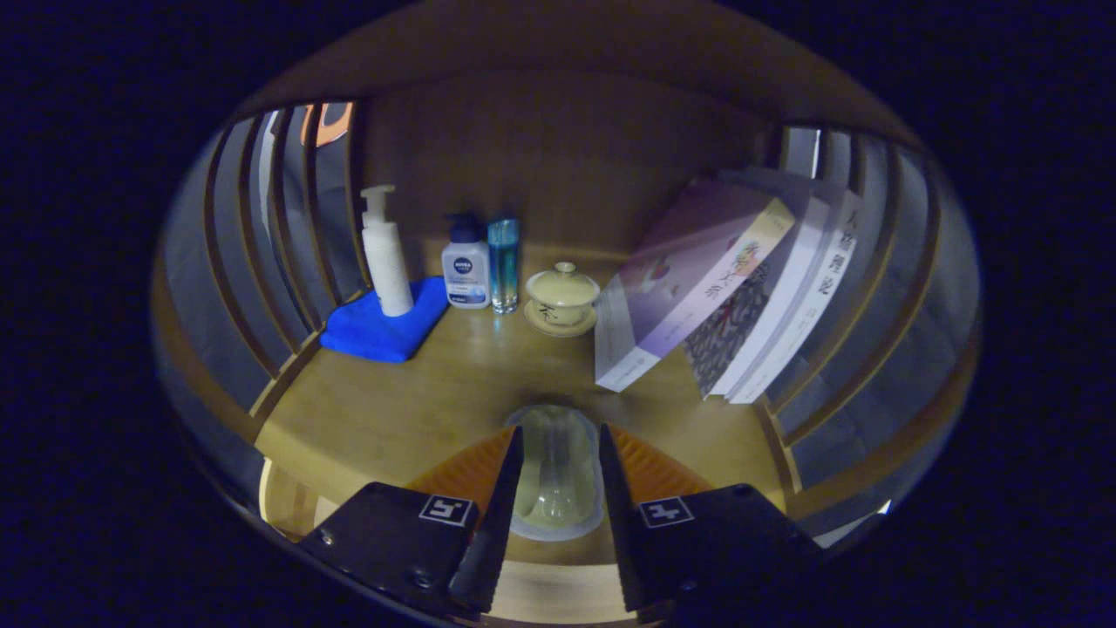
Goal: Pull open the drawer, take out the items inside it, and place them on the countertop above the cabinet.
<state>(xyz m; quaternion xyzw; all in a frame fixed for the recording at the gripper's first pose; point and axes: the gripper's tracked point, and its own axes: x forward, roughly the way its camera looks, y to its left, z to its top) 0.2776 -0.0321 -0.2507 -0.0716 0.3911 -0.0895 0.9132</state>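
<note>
A small clear cup (556,471) is held between the two fingers of the gripper (556,475), just above the table (418,392). The fingers are pressed on its two sides. The cup looks light, thin and a bit slippery, so it could be squashed or dropped. It is best held gently around the middle. Bottles and books (741,288) stand farther back.

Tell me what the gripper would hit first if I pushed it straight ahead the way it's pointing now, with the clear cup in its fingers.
The gripper, shut on the clear cup, has bare countertop just ahead. Straight on, it would likely meet the lidded tea cup on its saucer first, though depth is hard to judge here.
</note>
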